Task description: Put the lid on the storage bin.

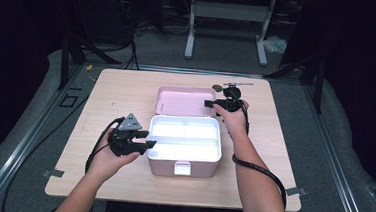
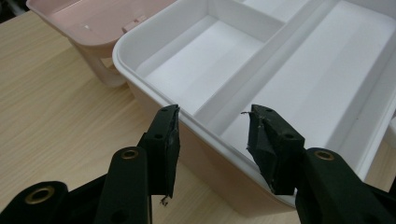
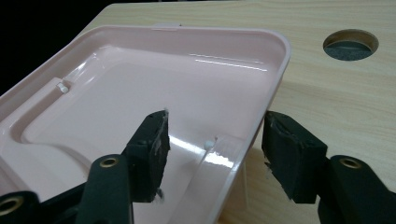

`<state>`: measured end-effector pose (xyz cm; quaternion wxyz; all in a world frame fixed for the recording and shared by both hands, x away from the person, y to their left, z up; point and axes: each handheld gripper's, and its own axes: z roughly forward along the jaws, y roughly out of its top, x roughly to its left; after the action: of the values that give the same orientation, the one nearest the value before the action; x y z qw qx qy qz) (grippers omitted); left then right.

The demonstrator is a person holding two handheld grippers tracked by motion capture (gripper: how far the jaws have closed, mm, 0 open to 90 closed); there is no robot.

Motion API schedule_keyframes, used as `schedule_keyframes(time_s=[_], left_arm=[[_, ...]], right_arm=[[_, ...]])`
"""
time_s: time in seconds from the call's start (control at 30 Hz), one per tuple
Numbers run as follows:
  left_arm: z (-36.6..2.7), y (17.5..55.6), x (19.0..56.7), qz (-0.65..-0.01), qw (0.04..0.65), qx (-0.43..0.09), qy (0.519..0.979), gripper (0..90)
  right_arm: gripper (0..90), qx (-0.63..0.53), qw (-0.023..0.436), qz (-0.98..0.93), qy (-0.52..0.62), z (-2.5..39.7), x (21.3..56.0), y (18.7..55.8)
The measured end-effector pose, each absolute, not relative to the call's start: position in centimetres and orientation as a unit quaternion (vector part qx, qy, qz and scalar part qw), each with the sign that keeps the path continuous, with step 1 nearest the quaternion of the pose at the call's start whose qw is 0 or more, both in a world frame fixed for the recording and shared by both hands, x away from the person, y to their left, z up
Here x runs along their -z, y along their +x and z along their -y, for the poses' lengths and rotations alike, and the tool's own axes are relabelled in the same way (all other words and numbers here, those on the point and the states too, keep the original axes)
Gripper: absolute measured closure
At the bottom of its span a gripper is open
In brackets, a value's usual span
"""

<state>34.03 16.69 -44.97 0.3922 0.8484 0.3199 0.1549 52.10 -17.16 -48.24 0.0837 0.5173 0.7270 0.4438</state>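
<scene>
Both sets of jaws gape, gripping nothing. Left gripper (image 1: pixel 141 142) straddles the white tray's (image 1: pixel 186 136) rim at the 9 o'clock side of the pink box (image 1: pixel 162 165), probably to steady it. Right gripper (image 1: pixel 216 103) brackets the flipped-back lid's (image 3: pixel 140 93) edge at 1 o'clock, looks poised to swing it shut. Box sits mid-table (image 1: pixel 127 89).

We see the box (image 1: pixel 184 158) mid-table (image 1: pixel 127 89), its lid (image 1: pixel 184 100) lying open behind it. Left gripper (image 1: pixel 143 144) sits at the box's left edge, right gripper (image 1: pixel 211 103) at the lid's right edge.
</scene>
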Motion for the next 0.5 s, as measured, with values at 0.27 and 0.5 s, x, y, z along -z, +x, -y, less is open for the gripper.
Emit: schedule_keyframes(time_s=[0.27, 0.5], left_arm=[[-17.11, 34.40, 45.14, -0.325, 0.395, -0.156, 0.845, 55.3], [-16.99, 34.34, 45.12, -0.325, 0.390, -0.162, 0.846, 55.6]], right_arm=[[48.2, -0.441, 0.079, -0.727, 0.521, 18.03, 48.12, 52.04], [57.1, -0.422, 0.104, -0.723, 0.537, 17.84, 48.08, 52.05]])
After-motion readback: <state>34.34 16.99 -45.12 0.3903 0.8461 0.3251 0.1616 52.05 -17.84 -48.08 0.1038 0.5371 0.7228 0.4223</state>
